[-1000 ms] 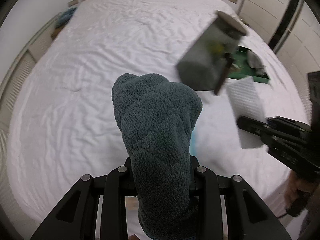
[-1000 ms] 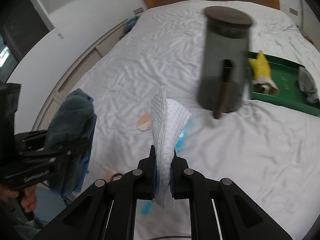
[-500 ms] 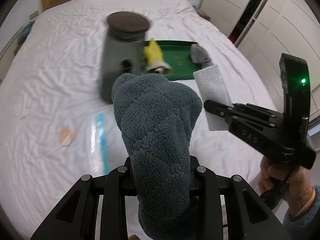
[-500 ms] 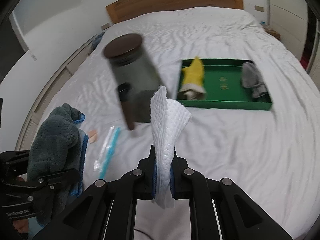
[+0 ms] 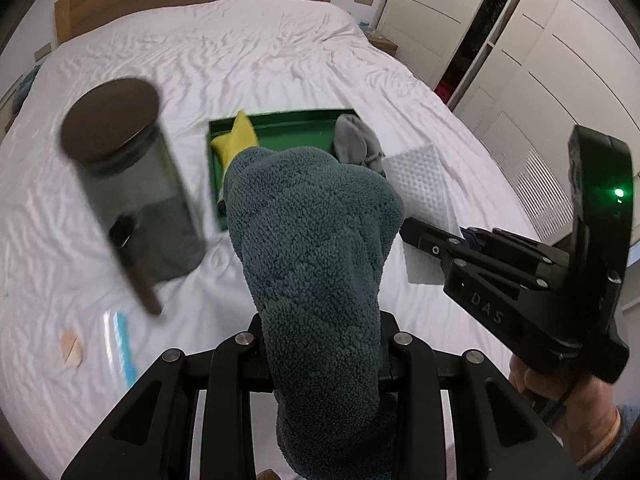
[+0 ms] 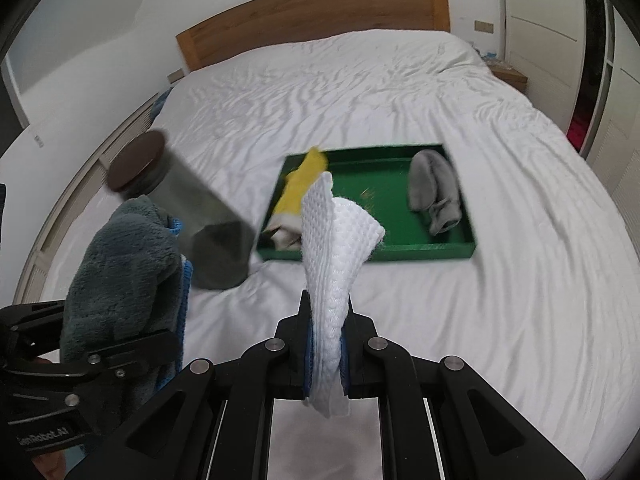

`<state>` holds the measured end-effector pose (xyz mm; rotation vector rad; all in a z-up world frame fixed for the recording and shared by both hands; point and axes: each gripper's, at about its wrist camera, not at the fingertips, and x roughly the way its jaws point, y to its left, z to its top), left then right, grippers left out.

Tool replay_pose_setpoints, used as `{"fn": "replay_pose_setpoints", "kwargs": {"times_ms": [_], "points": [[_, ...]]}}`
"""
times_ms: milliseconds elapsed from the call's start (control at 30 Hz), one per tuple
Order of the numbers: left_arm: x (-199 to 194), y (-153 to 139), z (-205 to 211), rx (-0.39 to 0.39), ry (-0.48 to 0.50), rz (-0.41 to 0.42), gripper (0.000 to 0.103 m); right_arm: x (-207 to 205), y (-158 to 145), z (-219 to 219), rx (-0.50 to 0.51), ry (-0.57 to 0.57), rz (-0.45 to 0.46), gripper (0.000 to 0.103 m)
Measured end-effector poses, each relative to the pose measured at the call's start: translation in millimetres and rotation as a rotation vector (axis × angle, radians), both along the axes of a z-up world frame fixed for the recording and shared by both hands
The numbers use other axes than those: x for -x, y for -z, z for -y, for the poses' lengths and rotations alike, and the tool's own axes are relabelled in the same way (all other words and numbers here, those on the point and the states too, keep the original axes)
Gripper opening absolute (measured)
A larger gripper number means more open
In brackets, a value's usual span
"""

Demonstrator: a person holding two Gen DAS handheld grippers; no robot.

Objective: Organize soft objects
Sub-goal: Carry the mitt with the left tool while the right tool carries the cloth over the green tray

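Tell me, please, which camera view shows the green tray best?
The right wrist view: the whole green tray is visible, with the yellow cloth and grey cloth inside. In the left wrist view the teal fleece towel hides most of it.

Four cloths: teal (image 5: 312, 240), white (image 6: 336, 248), yellow (image 6: 302, 188), grey (image 6: 434, 188); one tray (image 6: 384, 252); one jar (image 5: 132, 184).
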<state>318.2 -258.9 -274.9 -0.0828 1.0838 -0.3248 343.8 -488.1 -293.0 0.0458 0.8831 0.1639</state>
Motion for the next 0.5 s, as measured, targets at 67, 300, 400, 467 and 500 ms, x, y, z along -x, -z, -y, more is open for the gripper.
{"fn": "replay_pose_setpoints", "kwargs": {"times_ms": [67, 300, 400, 467, 500], "points": [[-18, 6, 8, 0.009, -0.012, 0.005, 0.026, -15, 1, 7, 0.012, 0.007, 0.013, 0.009], [-70, 26, 28, -0.016, -0.051, 0.041, 0.026, -77, 12, 19, 0.039, 0.007, 0.060, 0.009], [-101, 34, 35, -0.036, -0.078, 0.068, 0.026, -104, 22, 20, 0.047, -0.001, 0.071, 0.009], [-120, 39, 36, -0.029, -0.097, 0.072, 0.026, -126, 31, 20, 0.059, -0.006, 0.074, 0.009], [-129, 41, 35, -0.038, -0.108, 0.082, 0.026, -135, 36, 19, 0.064, -0.015, 0.075, 0.009]]}}
